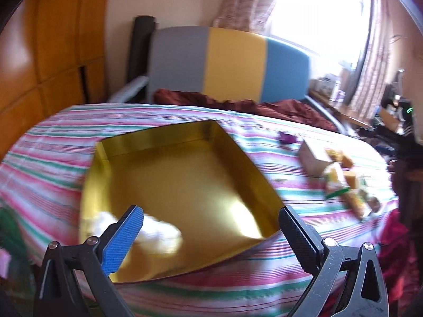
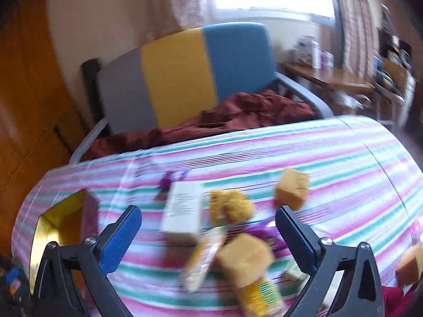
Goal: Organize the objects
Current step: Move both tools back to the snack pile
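On the striped tablecloth, a shallow gold box lies open with one white item blurred at its near wall, the left gripper spread empty above that edge. Right gripper, jaws spread and empty, hangs over clustered yellow sponges, a white carton and packets; bare cloth runs to the far edge.

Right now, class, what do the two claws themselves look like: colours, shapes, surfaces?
Both are black, angular frames with silver rivets. The left claw has one blue ribbed pad and one black ribbed pad. The right claw has blue ribbed pads on both fingers.
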`<action>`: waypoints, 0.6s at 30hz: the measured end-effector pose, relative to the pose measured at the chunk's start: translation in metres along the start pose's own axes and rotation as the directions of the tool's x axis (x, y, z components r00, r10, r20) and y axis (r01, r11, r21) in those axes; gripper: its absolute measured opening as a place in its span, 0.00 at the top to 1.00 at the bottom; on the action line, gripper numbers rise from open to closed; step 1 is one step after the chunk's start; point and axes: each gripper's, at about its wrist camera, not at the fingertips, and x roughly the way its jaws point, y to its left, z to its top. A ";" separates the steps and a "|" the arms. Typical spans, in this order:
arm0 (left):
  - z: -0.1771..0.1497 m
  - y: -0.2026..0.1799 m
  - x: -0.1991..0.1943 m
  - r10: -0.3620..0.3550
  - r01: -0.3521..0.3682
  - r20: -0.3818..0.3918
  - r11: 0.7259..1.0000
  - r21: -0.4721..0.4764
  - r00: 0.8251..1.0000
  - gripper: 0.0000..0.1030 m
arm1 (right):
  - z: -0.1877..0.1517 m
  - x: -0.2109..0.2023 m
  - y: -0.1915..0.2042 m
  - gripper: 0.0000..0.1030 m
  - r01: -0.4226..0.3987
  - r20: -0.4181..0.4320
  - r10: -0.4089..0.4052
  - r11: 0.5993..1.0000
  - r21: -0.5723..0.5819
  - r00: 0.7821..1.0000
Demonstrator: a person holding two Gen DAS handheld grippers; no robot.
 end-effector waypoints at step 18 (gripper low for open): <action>0.070 -0.136 0.104 -0.136 0.154 -0.138 0.979 0.131 0.981 0.00 | -0.013 0.019 -0.091 0.00 -0.054 -0.087 0.095 0.920 0.389 0.992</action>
